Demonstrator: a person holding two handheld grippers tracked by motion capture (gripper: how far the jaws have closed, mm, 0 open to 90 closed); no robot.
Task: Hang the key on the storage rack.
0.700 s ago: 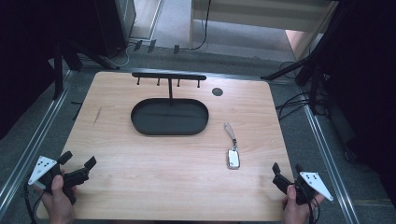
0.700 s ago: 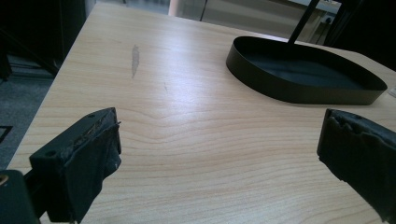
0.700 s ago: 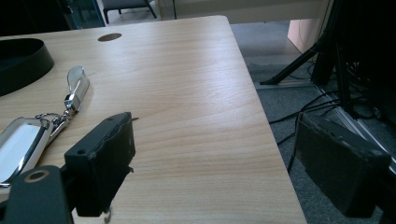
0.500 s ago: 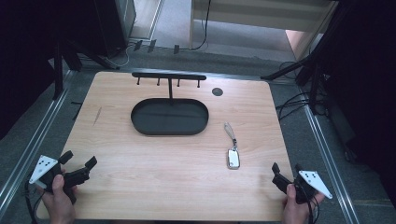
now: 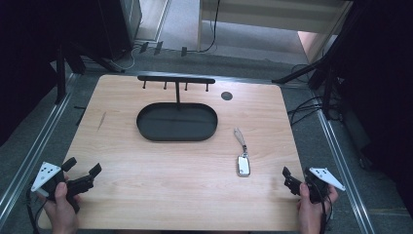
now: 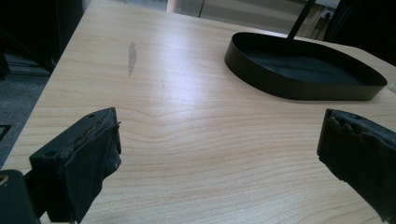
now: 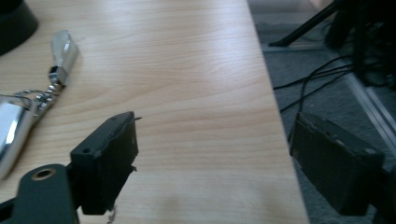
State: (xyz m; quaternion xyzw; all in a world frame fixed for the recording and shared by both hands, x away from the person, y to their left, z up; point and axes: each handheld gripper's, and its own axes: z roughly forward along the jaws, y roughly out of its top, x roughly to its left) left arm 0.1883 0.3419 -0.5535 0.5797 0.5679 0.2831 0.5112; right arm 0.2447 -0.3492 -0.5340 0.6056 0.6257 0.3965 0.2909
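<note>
From the high view, a black oval metal tray (image 5: pixel 177 122) with a hook rail on a post is sitting toward the far middle of the light wooden table (image 5: pixel 146 195), and a small dark round disc (image 5: pixel 226 95) is lying near the far right corner. Nothing is sitting between the grippers and the silver keychain with a short chain and loop (image 5: pixel 242 157), which is lying flat just right of the tray, well apart from both hands. The left gripper (image 5: pixel 84 175) is resting at the near left corner, jaws spread wide and holding nothing — the right gripper (image 5: pixel 288 178) is doing the same at the near right edge.

Left gripper view: jaws are gaping wide over bare wood, with the tray (image 6: pixel 303 65) ahead to the right.

Right gripper view: jaws are standing wide apart, one over the table edge, and the keychain (image 7: pixel 28 100) is lying off to the left — shiny, rounded, chain pointing away.
</note>
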